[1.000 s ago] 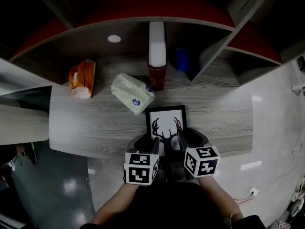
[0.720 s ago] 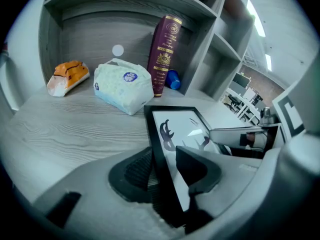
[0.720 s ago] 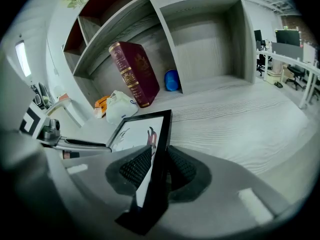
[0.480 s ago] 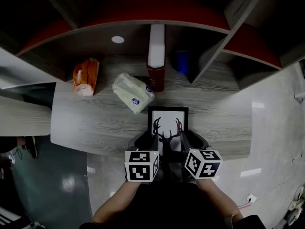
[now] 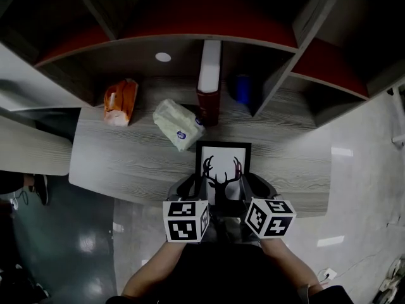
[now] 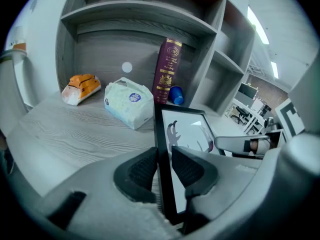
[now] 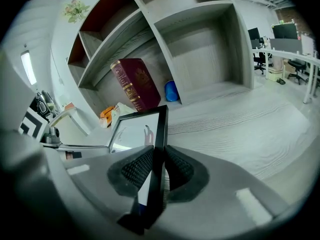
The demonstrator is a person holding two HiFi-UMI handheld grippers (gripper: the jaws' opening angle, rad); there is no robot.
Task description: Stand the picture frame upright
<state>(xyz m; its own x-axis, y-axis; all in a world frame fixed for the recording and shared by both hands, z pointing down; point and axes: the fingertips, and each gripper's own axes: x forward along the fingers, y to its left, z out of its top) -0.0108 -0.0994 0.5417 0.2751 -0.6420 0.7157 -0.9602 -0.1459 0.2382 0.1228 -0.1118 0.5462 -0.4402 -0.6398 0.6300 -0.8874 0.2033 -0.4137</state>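
Currently, head view: picture frame (image 5: 223, 160) at the near edge of the table (image 5: 126, 163), centre; left gripper (image 5: 201, 185) on its left rail, right gripper (image 5: 243, 183) on its right rail; left gripper view: jaws, just closing, clamp the black rail; right gripper view: likewise, rail pinched between the pads; handling, judged: light, stiff, glazed face probably fragile and slippery; take hold by the side rails.

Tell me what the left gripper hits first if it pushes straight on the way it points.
The left gripper, whose jaws have just been closing on the left edge of the picture frame, points forward and down. Probably the desk beyond the frame first; on a shallower line, the red book. Depth unclear.
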